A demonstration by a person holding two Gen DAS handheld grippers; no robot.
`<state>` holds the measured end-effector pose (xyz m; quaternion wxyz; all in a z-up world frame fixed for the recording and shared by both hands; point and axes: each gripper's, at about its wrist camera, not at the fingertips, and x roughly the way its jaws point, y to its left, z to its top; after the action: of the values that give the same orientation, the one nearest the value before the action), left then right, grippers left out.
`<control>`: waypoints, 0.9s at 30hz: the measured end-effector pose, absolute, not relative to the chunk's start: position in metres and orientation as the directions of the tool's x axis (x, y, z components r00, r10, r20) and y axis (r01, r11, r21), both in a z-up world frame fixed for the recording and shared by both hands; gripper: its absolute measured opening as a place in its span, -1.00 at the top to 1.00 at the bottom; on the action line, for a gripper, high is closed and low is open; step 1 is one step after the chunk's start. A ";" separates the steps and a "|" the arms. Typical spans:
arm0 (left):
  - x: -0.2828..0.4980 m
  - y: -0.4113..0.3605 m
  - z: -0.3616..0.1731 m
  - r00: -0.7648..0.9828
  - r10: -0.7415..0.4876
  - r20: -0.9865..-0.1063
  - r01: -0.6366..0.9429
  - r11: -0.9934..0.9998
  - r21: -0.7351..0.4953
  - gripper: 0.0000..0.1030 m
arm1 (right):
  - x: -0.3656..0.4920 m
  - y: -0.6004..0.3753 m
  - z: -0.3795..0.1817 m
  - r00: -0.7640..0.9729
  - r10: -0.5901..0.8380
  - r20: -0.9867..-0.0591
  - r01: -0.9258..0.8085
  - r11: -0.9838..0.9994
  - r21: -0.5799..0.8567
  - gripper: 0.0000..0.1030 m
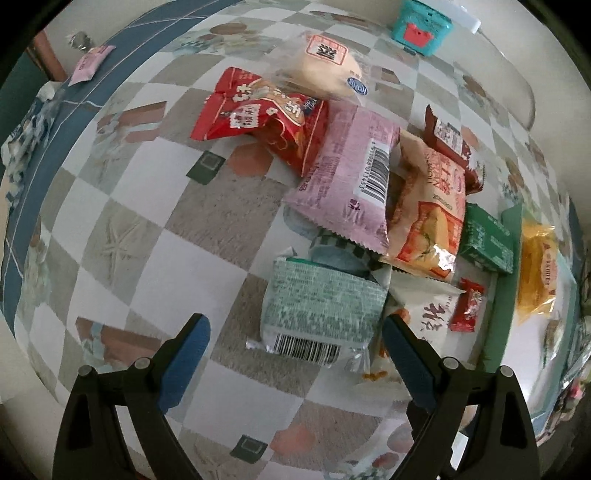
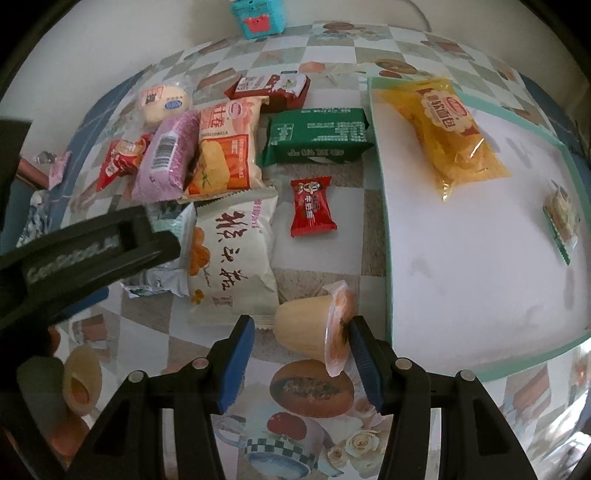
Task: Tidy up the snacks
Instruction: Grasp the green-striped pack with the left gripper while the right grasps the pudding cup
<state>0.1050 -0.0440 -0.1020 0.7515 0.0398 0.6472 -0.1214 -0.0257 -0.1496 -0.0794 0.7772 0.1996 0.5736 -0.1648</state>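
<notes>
Snack packets lie in a heap on the patterned tablecloth. My left gripper [image 1: 295, 350] is open, its jaws on either side of a pale green packet [image 1: 317, 306] with a barcode. Behind it lie a pink packet [image 1: 347, 177], a red packet [image 1: 266, 118], an orange-and-cream packet [image 1: 428, 206] and a round bun [image 1: 325, 70]. My right gripper [image 2: 303, 350] is open around a jelly cup [image 2: 314, 332] lying on its side, with the cup's lid against the right finger. A white packet [image 2: 232, 258] and a small red candy [image 2: 312, 206] lie beyond it.
A white tray with a green rim [image 2: 386, 258] on the right holds a yellow bread packet [image 2: 450, 133] and a small green-edged packet [image 2: 561, 225]. A dark green packet [image 2: 317, 136], a brown-red packet [image 2: 269, 86] and a teal box [image 2: 258, 16] lie farther back. Another jelly cup [image 2: 81, 384] lies at lower left.
</notes>
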 end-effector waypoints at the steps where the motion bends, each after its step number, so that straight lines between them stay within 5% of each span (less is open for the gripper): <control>1: 0.106 -0.046 -0.104 0.134 -0.128 -0.983 0.236 0.967 -0.094 -0.83 | -0.024 -0.149 -0.080 0.284 -0.032 -0.958 0.483 0.868 0.115 -0.09; 9: 0.115 -0.052 -0.113 0.131 -0.118 -0.984 0.229 0.970 -0.086 -0.83 | -0.026 -0.144 -0.085 0.266 -0.069 -0.962 0.474 0.878 0.068 0.12; 13: 0.113 -0.049 -0.110 0.135 -0.121 -0.983 0.232 0.969 -0.087 -0.23 | -0.028 -0.146 -0.086 0.270 -0.065 -0.961 0.472 0.878 0.073 0.13; 27: 0.099 -0.021 -0.071 0.176 -0.116 -0.977 0.218 0.973 -0.076 -0.12 | -0.039 -0.151 -0.063 0.315 -0.064 -0.947 0.474 0.875 0.098 0.24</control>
<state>0.0992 -0.0209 -0.0712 0.7658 0.0403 0.6325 -0.1091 -0.0393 -0.1509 -0.0626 0.7900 0.1829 0.5599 -0.1702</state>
